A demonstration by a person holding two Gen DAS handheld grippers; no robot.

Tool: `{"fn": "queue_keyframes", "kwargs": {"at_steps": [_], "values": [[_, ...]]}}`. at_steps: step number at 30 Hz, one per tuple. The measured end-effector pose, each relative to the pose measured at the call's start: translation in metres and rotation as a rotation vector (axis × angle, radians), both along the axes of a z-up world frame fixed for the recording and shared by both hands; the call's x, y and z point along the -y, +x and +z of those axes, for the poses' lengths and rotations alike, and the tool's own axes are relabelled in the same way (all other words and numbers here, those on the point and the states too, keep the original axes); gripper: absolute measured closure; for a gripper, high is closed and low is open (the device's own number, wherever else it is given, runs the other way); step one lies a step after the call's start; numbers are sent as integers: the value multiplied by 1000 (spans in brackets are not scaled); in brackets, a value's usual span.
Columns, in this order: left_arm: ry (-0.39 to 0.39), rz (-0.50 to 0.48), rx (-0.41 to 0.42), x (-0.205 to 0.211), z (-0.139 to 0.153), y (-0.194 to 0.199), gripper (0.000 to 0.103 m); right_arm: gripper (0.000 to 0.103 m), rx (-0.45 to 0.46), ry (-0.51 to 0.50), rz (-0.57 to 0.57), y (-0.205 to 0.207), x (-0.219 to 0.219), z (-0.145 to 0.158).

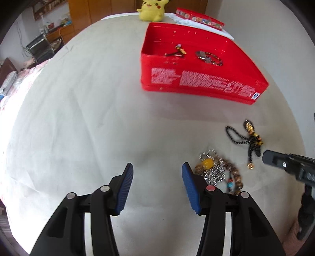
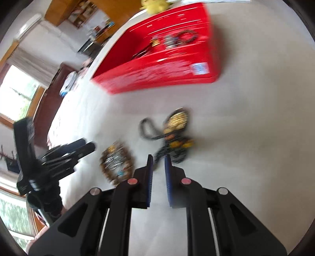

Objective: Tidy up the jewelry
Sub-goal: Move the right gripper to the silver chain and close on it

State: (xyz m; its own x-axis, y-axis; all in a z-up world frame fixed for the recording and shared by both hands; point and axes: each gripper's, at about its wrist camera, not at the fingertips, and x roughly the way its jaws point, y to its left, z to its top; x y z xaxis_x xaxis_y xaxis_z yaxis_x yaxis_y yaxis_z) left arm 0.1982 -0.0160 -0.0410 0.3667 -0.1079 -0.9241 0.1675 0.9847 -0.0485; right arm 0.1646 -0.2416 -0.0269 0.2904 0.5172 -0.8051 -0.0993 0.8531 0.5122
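Bed sheet [image 1: 78,118], pale, lightly creased, carries everything.

Red box [image 1: 196,82], open-topped, shallow, white print along its near wall. Landmark for all below.
- Inside the box: a small charm on a dark cord [image 1: 178,51] toward its left; a dark bead bracelet with a silvery piece [image 1: 209,57] beside it, toward the middle.
- Behind the box: yellow plush [image 1: 152,9], and a red lid [image 1: 198,17] with picture tiles along its edge.

In front of the box, on the sheet:
- Black bead necklace [image 1: 246,141], long loop, gold pendant at the top, yellow-brown beads at mid-length, small gold disc at the tail end. Blurred in the right wrist view [image 2: 173,134].
- Left of that necklace and further from the box: a heap [image 1: 214,169] of brown beads, silver chain and one round amber bead, tangled together; strands cannot be separated by eye.

Left gripper [image 1: 155,177]: low over the sheet, pointing toward the box, blue pads wide apart, nothing between them. Heap lies just outside its right finger.

Right gripper [image 2: 158,163]: pads close together with a narrow gap, nothing in it; tips at the necklace's tail end, contact cannot be told through the blur.
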Motion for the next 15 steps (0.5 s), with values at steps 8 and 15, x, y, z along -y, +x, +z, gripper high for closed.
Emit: {"fn": "queue_keyframes", "kwargs": {"at_steps": [8,15], "values": [[-13,-1,-17,-8,-7,-3,51,91,-3,23,103,4,-55,11],[-44,28,-11,-29,-7,0,51,91,-62,-41,124,12,-87,-7]]}}
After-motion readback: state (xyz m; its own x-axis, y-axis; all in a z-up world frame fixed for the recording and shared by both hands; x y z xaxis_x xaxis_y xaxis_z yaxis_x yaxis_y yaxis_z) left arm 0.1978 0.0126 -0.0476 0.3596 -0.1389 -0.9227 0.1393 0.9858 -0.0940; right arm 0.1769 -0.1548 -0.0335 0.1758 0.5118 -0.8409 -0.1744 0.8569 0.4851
